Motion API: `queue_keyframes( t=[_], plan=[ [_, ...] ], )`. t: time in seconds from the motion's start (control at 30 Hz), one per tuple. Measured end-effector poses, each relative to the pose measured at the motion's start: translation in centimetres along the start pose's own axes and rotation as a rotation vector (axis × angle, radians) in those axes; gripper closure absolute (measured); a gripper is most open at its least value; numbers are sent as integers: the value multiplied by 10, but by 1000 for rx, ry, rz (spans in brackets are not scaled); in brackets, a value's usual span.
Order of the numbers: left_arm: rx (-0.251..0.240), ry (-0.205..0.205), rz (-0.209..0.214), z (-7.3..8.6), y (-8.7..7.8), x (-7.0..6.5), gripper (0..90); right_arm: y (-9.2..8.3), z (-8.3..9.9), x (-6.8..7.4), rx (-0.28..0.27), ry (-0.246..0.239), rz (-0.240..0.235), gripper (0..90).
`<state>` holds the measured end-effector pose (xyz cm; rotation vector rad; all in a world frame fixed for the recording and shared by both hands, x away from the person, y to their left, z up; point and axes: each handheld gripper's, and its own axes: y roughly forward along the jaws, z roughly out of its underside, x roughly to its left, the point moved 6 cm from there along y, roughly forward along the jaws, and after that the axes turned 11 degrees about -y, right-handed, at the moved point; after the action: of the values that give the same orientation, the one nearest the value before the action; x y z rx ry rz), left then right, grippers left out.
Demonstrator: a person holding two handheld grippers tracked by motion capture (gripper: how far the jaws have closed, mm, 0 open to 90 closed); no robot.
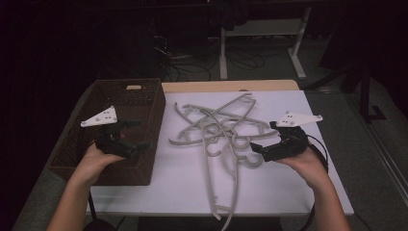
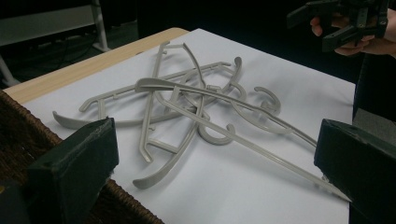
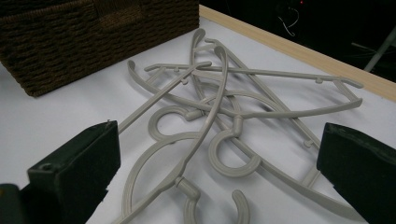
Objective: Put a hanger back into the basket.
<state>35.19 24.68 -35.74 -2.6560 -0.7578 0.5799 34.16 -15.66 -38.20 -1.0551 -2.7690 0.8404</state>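
Several grey plastic hangers (image 1: 219, 132) lie tangled in a pile on the white table top (image 1: 284, 187); the same pile of hangers (image 2: 196, 112) faces the left gripper view, and the hangers (image 3: 219, 116) lie close before the right gripper's jaws. My left gripper (image 1: 137, 134) hovers over the brown wicker basket (image 1: 86, 130), pointing right at the pile, open and empty. On the pile's right side my right gripper (image 1: 257, 148) stands open too, pointing left, its tips near the hooks. One long hanger (image 1: 231, 192) reaches past the table's front edge.
The wicker basket wall (image 3: 70, 42) stands at the table's left. A wooden strip (image 1: 231, 86) runs along the table's far edge. Beyond it are a dark floor, cables and white desk legs (image 1: 298, 48). The other hand's gripper (image 2: 341, 23) appears top right in the left gripper view.
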Motion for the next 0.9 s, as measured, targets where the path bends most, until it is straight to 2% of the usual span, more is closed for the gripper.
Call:
queue_keyframes(
  t=[0.13,0.3,0.37,0.47,0.53,0.73,0.77,0.8,0.83,0.87,0.9],
  plan=[
    [6,-3,-6,-2,2,-3,0,0,2,-2,0,7,3,0],
    [2,10,-9,-13,9,-16,0,3,6,-2,14,9,-4,0],
    [3,16,-4,-19,16,-24,0,3,7,-3,16,9,-5,0],
    [3,15,1,-23,22,-28,0,4,9,-3,20,8,-9,0],
    [0,10,3,-27,28,-32,0,6,14,-3,34,3,-12,0],
    [36,27,7,-32,55,-48,0,10,25,-2,56,0,-20,0],
    [53,33,10,-30,65,-52,0,10,29,-3,60,5,-22,0],
    [53,33,10,-30,65,-52,0,10,29,-3,60,5,-22,0],
    [68,29,12,-29,76,-55,0,10,32,-3,61,7,-27,0],
    [68,29,12,-29,76,-55,0,10,32,-3,61,7,-27,0],
    [88,33,16,-27,88,-58,0,10,35,-3,59,11,-30,0]
  ],
)
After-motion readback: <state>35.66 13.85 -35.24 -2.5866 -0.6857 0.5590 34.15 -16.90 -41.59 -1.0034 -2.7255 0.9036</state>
